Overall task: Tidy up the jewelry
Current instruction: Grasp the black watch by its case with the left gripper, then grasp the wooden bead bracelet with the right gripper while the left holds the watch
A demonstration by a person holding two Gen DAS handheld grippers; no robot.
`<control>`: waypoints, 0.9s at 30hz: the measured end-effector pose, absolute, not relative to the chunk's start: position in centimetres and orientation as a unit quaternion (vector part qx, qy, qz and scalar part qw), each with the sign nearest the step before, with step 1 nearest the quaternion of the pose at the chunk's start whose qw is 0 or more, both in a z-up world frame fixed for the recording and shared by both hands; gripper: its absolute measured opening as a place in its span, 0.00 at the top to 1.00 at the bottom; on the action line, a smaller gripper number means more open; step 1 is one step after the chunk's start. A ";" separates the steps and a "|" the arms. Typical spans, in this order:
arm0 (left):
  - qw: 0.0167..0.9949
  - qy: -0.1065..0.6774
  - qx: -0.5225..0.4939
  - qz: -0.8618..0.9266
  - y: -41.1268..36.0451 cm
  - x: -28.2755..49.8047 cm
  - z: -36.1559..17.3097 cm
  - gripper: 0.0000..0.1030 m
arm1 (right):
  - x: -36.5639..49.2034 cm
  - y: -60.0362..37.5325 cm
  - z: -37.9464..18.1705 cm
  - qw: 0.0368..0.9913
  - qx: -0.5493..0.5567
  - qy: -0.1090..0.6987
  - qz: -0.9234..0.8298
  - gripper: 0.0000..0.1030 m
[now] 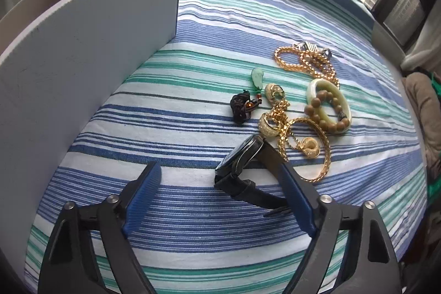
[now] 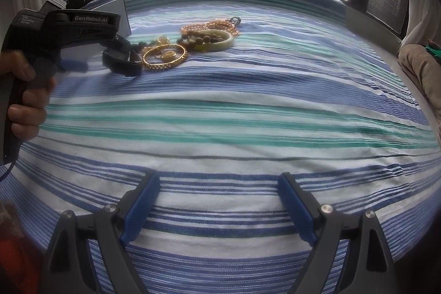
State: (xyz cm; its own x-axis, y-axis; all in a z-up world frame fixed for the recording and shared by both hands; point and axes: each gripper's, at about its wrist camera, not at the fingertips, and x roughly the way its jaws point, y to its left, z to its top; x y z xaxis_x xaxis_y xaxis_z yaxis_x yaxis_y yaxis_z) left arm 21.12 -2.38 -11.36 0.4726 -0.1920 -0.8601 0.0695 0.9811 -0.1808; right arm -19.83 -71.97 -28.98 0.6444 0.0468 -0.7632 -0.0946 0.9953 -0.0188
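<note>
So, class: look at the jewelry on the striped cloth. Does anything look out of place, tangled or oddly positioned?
Yes. The black watch stands tipped on its edge rather than lying flat, and the gold chains lie tangled through the gold bangle. A wooden bead bracelet is draped across the jade bangle.

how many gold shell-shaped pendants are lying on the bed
3, all on a tangled gold chain: one beside the green pendant, one above the watch, one inside the gold bangle. More may be hidden.
</note>
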 end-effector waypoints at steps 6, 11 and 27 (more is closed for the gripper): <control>0.857 0.503 -0.033 -0.105 -1.8 19.1 -11.2 0.84 | -20.0 -72.0 -29.0 0.907 -0.029 0.417 0.041 0.13; 0.857 0.502 -0.043 -0.105 1.0 15.5 -10.8 0.84 | -20.1 -72.0 -29.0 0.907 -0.030 0.418 0.043 0.13; 0.882 0.465 -0.032 -0.071 5.3 9.2 -11.4 0.84 | -16.9 -72.2 -25.6 0.892 0.039 0.439 0.095 0.21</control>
State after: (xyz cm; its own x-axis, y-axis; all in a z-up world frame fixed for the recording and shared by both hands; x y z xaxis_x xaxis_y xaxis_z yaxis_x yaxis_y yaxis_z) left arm 9.25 5.28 -11.41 0.5572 -0.1545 -0.8159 0.0958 0.9879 -0.1216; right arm -16.90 -72.24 -25.64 0.5957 0.2043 -0.7768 -0.1363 0.9788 0.1530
